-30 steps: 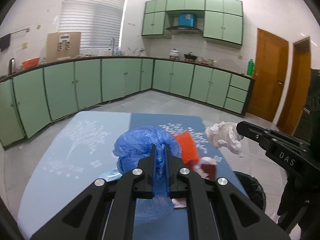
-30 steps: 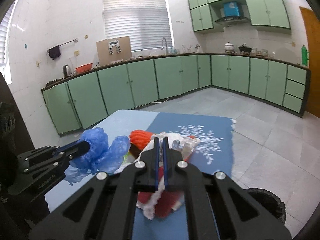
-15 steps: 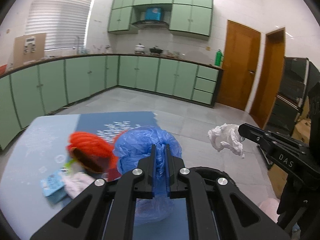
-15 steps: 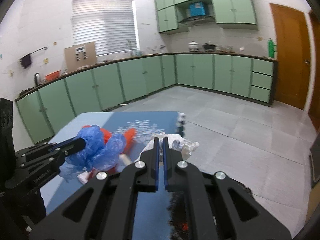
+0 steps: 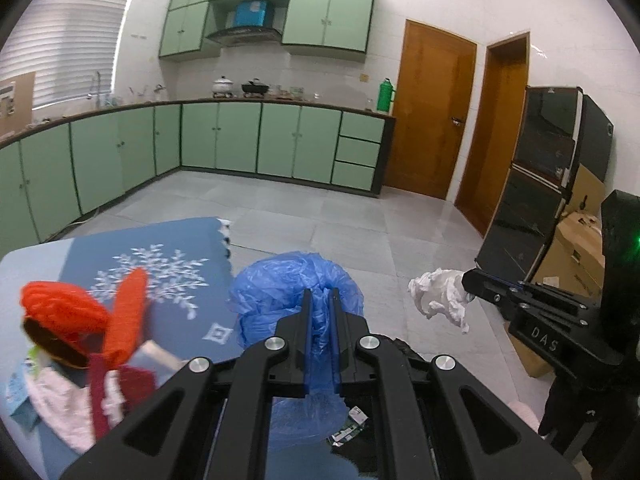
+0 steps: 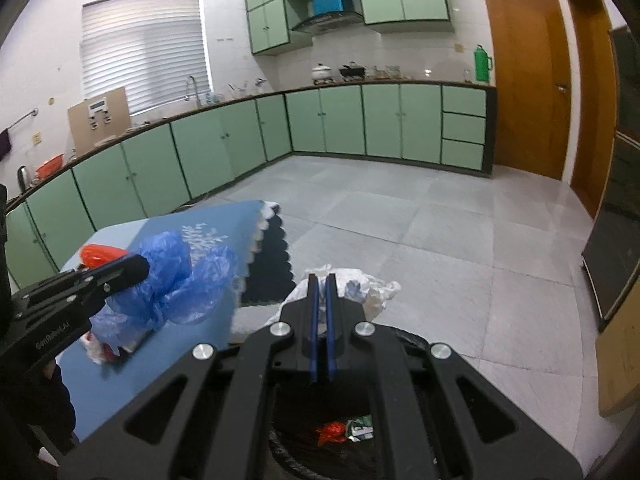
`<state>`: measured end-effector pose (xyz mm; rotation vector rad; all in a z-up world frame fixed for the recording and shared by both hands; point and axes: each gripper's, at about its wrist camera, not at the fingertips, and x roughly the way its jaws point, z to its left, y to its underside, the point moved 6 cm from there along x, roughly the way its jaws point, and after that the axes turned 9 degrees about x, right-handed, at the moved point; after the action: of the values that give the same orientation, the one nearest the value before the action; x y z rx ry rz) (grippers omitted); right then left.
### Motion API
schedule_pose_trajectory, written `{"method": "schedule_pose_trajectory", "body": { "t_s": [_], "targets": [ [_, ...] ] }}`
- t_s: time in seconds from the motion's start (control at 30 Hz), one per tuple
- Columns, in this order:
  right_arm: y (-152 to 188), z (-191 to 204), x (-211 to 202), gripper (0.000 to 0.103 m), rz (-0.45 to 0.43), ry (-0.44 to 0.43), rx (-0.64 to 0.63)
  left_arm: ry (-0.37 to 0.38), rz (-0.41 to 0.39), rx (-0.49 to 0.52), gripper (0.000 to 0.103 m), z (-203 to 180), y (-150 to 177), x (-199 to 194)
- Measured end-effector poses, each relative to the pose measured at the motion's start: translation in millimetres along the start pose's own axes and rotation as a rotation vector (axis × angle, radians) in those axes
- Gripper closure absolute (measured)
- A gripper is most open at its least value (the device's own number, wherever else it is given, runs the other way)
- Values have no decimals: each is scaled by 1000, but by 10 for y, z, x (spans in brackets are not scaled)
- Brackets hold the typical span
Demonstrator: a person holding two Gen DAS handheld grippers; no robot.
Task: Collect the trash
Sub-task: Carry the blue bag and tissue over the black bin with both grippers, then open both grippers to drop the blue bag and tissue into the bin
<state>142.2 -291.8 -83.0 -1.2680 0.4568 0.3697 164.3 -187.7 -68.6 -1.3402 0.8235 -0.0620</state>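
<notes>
My left gripper [image 5: 320, 294] is shut on a crumpled blue plastic bag [image 5: 288, 284], which hangs past the table's right edge. From the right wrist view the same blue bag [image 6: 180, 276] shows in the left gripper [image 6: 138, 266]. My right gripper [image 6: 320, 280] is shut on a crumpled white paper wad [image 6: 360, 288]; that wad [image 5: 440, 296] hangs over the floor at the right gripper's tip [image 5: 470, 280]. A black bin [image 6: 360, 432] sits below both grippers, holding a red scrap [image 6: 331, 432] and a green-white wrapper [image 6: 360, 430].
The blue tablecloth [image 5: 180, 264] with white snowflakes still carries an orange knitted piece [image 5: 80, 320], a red-and-pink cloth [image 5: 80, 400] and a light blue packet [image 5: 18, 392]. Green cabinets line the walls. A dark fridge [image 5: 540, 184] and cardboard boxes [image 5: 576, 248] stand at right.
Both grippers swung right, off the table and over the black bin, carrying the blue bag and the white wad. The table trash slid to the left of both views.
</notes>
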Motion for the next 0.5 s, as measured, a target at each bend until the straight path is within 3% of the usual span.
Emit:
{"method": "schedule_pose_trajectory", "body": {
  "t_s": [0.5],
  "targets": [
    [266,-535,420,100,71,60,74,76,93,32,95,-354,196,643]
  ]
}}
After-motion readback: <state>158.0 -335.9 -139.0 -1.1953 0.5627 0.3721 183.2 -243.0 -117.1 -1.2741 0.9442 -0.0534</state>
